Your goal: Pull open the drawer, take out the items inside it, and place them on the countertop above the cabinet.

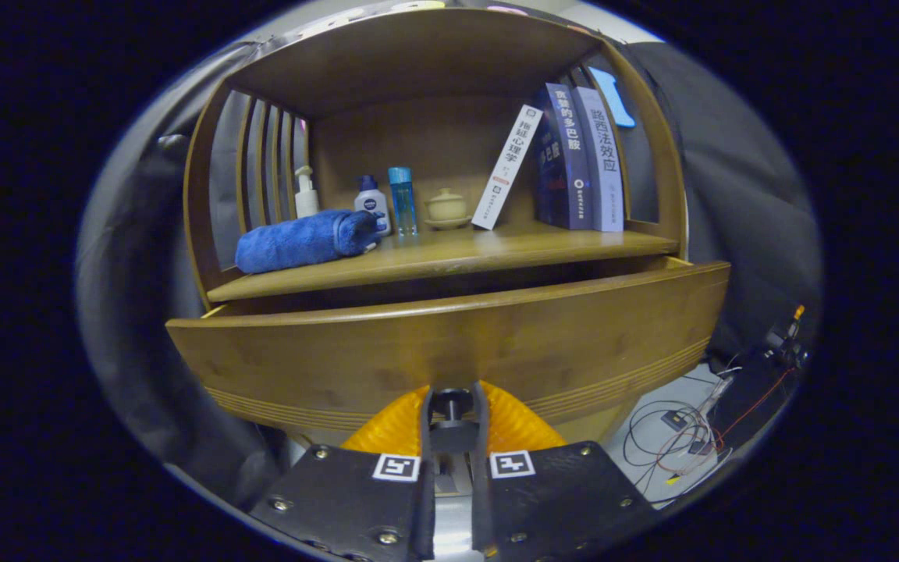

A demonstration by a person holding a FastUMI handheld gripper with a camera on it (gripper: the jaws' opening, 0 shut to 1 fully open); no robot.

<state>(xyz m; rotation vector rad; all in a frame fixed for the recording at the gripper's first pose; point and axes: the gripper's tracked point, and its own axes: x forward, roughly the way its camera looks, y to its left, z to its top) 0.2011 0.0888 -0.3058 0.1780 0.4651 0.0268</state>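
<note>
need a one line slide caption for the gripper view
Claw shut on the dark round knob of the partly pulled-out wooden drawer, below a shelf holding a rolled blue towel.

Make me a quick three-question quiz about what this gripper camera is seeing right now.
1. True or false: the gripper fingers are closed on the drawer knob.
2. What lies in front of the bottles on the shelf: A) rolled blue towel B) a plate C) a shoe?
3. Is the drawer shut flush or pulled out?

Key: 1 true; 2 A; 3 pulled out partway, its inside hidden.
</note>
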